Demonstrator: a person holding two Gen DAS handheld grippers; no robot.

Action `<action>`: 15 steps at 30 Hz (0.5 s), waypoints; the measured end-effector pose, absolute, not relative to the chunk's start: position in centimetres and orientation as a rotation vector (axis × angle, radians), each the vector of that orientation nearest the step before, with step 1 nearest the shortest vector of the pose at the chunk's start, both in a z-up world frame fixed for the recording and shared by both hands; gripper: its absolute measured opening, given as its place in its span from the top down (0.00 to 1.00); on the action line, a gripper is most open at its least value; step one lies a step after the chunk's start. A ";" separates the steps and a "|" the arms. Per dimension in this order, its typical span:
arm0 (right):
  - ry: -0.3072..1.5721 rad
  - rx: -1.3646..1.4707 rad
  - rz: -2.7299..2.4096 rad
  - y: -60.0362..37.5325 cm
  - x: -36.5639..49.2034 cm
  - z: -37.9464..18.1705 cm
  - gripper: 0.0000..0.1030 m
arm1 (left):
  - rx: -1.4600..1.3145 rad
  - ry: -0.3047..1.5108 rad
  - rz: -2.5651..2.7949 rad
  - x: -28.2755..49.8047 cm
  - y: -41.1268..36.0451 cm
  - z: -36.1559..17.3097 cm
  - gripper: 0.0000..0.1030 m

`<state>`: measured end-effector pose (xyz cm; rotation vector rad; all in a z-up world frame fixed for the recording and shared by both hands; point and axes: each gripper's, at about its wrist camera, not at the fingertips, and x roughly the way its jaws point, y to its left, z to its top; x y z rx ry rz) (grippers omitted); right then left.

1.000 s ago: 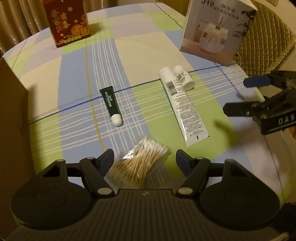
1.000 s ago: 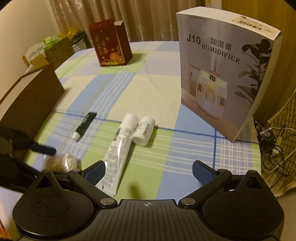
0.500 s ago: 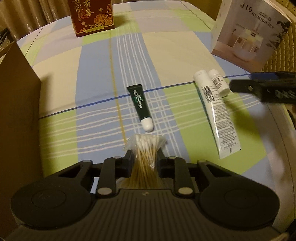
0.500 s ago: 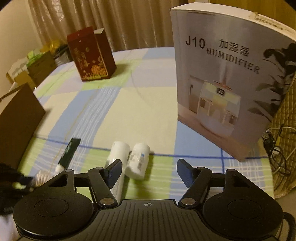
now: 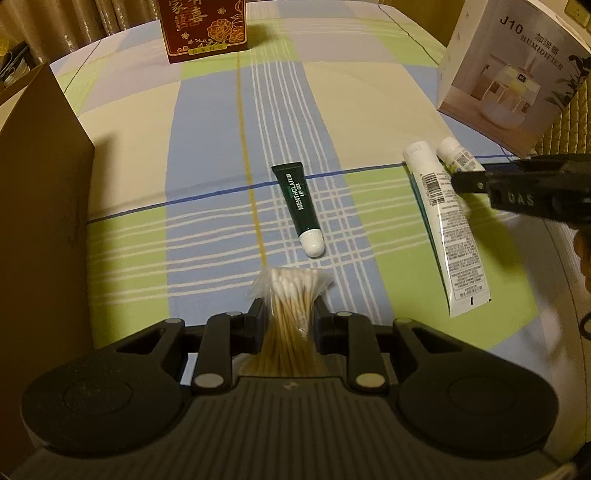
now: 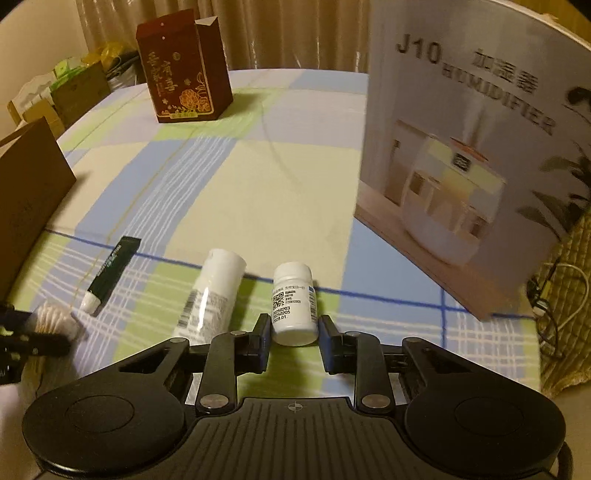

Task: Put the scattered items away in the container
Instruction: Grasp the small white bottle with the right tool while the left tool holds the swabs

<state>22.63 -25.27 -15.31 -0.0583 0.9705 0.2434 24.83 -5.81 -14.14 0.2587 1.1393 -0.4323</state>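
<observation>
Two grips | left gripper [image 5: 289,325] pinches bagged cotton swabs [image 5: 291,295] | right gripper [image 6: 294,334] clamps white pill bottle [image 6: 294,303]

Dim warm light, soft shadows, fisheye-bent edges, slight blur.

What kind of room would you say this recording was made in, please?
Probably a home, perhaps a living or dining room: a table under a checked tablecloth, drawn curtains behind it, and a retail humidifier box standing among toiletries.

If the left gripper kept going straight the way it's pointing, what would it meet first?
Probably the checked tablecloth just ahead, since the left gripper, clamping the bagged cotton swabs, points steeply down; the dark green lip gel tube lies beyond.
</observation>
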 end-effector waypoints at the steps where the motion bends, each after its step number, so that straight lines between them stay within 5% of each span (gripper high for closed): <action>1: 0.969 -0.061 0.241 -25.4 22.3 -15.1 0.71 | 0.260 1.140 -0.431 24.8 -5.8 -14.1 0.80; 15: 0.910 -0.090 0.263 -25.6 18.6 -11.4 0.71 | 0.234 1.106 -0.450 22.9 -6.0 -12.0 0.80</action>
